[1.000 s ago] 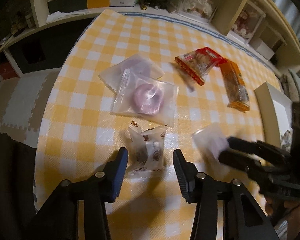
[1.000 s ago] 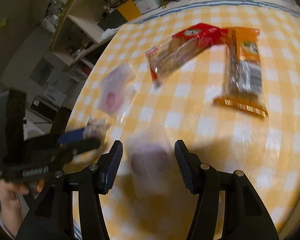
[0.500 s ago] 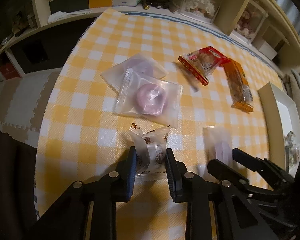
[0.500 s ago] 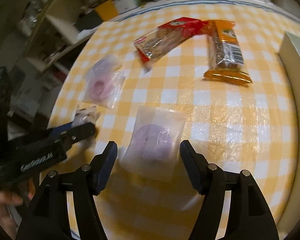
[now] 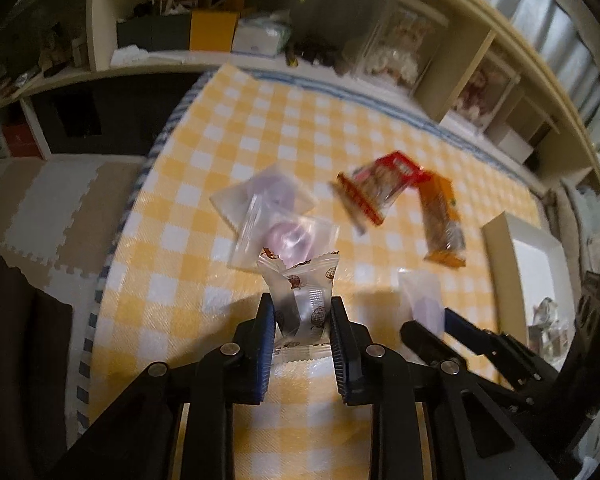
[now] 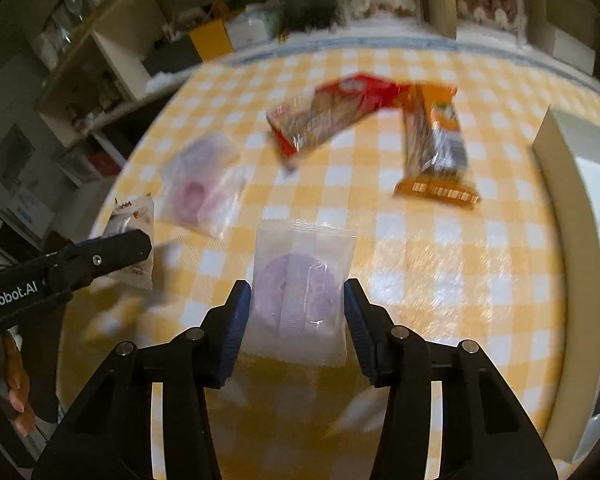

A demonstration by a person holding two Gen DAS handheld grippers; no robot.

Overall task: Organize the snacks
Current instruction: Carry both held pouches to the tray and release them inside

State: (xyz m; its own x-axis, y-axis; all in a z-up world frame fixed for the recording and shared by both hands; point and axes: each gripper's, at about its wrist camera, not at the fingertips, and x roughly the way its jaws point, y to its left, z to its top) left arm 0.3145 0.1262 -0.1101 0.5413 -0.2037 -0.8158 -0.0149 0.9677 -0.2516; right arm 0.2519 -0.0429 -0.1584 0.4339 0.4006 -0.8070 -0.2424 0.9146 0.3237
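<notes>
Since a second ago the left gripper (image 5: 303, 320) has clamped the small printed wrapper (image 5: 302, 296) and lifted it at lower centre of its frame, while the right gripper (image 6: 296, 312) is closing on the clear pouch (image 6: 300, 292) — both snacks look ready to carry off.

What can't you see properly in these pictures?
- Red snack packet: motion blur smears its printing in both views.
- Orange snack packet: lettering blurred too.
- White box: cut off by the picture edge in the right wrist view; the right claw hides part of it in the left wrist view.
- Shelf items: too blurred and dim to name.
- Small printed sweet wrapper: its lower end hidden between the left claw's fingers.
</notes>
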